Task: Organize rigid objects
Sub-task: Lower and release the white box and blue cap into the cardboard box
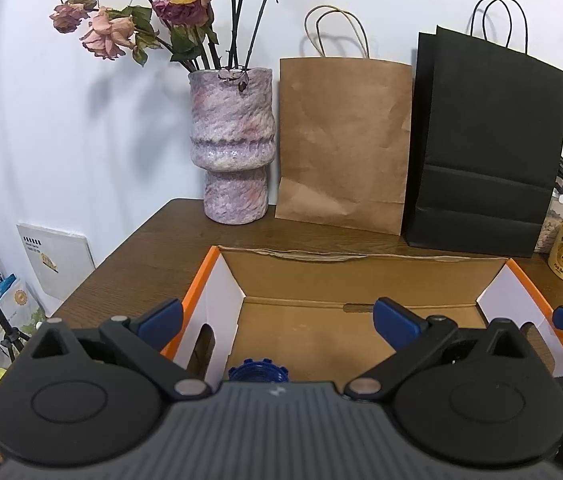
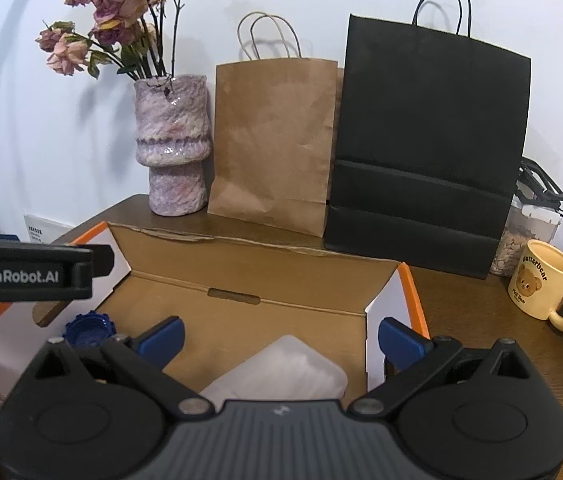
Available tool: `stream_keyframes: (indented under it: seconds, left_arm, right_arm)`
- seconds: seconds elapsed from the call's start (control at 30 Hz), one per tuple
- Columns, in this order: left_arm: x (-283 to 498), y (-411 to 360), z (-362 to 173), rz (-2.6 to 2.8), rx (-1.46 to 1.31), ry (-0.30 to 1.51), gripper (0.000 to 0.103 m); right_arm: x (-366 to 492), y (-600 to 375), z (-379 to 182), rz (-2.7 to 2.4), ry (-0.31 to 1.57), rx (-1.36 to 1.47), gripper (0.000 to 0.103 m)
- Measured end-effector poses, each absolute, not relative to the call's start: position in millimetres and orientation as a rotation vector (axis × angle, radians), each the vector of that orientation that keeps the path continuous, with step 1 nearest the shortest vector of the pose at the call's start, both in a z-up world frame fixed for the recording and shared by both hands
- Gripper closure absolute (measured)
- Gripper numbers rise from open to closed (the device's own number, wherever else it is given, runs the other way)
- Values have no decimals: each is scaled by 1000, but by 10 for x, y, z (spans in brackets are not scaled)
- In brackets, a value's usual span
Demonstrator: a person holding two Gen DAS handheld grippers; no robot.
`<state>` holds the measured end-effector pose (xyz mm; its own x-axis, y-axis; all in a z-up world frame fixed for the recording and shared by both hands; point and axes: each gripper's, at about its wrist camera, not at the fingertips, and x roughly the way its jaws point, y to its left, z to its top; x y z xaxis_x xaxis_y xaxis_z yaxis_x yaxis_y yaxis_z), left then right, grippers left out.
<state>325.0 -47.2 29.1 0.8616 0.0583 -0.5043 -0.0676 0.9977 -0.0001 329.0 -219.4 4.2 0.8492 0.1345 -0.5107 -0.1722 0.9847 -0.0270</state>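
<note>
**Both grippers stand wide over the open box**

At the table's (image 1: pixel 153 240) back left corner a mottled vase (image 1: pixel 231 144) of dried roses stands against the wall, out of the working area. Next along the back edge lean a brown paper bag (image 1: pixel 343 144) and a black paper bag (image 1: pixel 485 140), propped upright by the wall.

In front of them sits the cardboard box (image 1: pixel 361 268), its lid folded back so the inside is free to receive things. A blue toothed cap (image 1: pixel 258 371) lies on the box floor near its left wall, directly below the left gripper (image 1: pixel 277 316), whose jaws are spread fully apart with nothing between them; I judge it has been let go there. Further right, a white translucent piece (image 2: pixel 281 368) rests on the box floor near the front, beneath the right gripper (image 2: pixel 281 334), also spread wide and holding nothing.

Near the table's right edge a yellow bear mug (image 2: pixel 541 284) waits outside the box.
</note>
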Motion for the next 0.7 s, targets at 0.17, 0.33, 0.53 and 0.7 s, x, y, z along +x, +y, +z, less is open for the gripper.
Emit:
stream_keyframes:
  seconds: [0.17, 0.33, 0.53, 0.7]
  left_arm:
    - [3186, -450, 328, 64, -26, 522, 0]
    - [3085, -451, 380, 60, -27, 504, 0]
    - [2935, -484, 429, 52, -17, 485, 0]
    - [2803, -514, 442, 43, -16, 479, 0]
  right_arm:
    - [3197, -2216, 84, 158, 516, -71, 0]
    - [3084, -2244, 132, 154, 499, -65, 0]
    - [2937, -2266, 182, 149, 480, -66, 0]
    - [2819, -2302, 209, 149, 469, -61, 0]
